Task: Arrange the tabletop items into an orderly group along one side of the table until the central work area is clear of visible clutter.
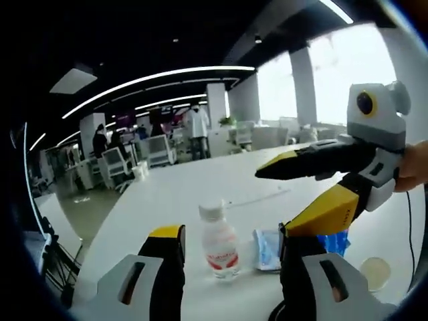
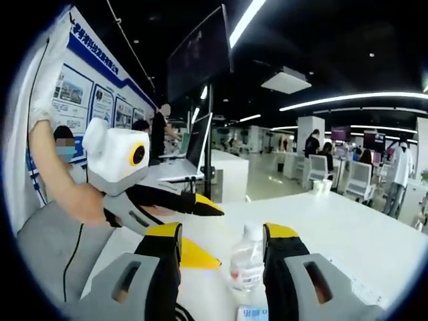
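Left gripper view: the left gripper [image 1: 231, 257] rises from the bottom edge with jaws spread and nothing between them. The bottle [image 1: 219, 242] stands upright on the white table [image 1: 200, 187], lower centre, in the gap ahead of the jaws but apart from both. A flat packet [image 1: 267, 249] lies just right of the bottle, and a blue item [image 1: 334, 241] shows right of that, partly hidden. A pale disc [image 1: 375, 273] lies at lower right. The right gripper [image 1: 284, 200] enters from the right, jaws spread, hovering above the packet.

Right gripper view: the right gripper [image 2: 221, 247] frames the bottle [image 2: 247, 261] between its spread jaws at lower centre, no contact visible. The left gripper [image 2: 210, 234] shows at centre left, jaws open. A packet edge [image 2: 251, 313] sits at the bottom.

Step in hand, as a judgement: approach to the first pick; the items remain in the central area. Next move: advance one gripper until the bottle sits between the jaws, close on its body below the cap, then carry it to one table edge. Keep the two grippers clear of each other.
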The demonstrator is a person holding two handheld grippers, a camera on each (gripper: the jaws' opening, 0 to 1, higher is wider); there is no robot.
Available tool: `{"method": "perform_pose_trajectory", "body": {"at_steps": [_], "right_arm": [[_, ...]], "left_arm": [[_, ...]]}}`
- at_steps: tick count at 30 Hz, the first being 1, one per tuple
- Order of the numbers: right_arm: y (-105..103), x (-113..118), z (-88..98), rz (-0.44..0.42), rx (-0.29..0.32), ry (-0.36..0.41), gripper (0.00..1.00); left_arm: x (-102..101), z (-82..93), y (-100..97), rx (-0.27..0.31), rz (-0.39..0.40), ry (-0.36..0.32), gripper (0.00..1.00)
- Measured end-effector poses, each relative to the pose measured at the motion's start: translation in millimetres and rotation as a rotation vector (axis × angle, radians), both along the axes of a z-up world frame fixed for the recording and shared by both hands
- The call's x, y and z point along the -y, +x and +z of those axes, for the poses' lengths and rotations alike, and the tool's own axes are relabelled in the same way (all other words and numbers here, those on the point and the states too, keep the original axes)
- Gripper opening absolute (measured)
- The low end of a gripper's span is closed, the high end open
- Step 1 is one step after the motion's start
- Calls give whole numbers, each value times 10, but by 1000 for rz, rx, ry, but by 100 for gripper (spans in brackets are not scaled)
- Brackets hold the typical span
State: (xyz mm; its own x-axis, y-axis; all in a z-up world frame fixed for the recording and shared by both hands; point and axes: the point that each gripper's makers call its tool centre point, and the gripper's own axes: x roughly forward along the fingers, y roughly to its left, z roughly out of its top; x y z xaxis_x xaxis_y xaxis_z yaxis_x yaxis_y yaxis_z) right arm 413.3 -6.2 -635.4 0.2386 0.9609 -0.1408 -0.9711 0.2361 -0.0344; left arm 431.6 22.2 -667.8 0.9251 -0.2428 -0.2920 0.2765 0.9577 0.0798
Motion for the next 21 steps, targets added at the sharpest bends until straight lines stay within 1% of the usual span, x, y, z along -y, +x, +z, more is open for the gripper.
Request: {"method": "perform_pose_trajectory", "body": {"at_steps": [6,15,21], "right_arm": [[-23,50,17,-13,6,-1,45],[-45,84,33,-26,6,8,45],[-36,110,29,-37,-2,15,45]], "left_arm": [[36,34,-45,8,-11,-1,53],[57,24,-86,8,-26,16,53],[57,2,-90,1,-29,14,53]]}}
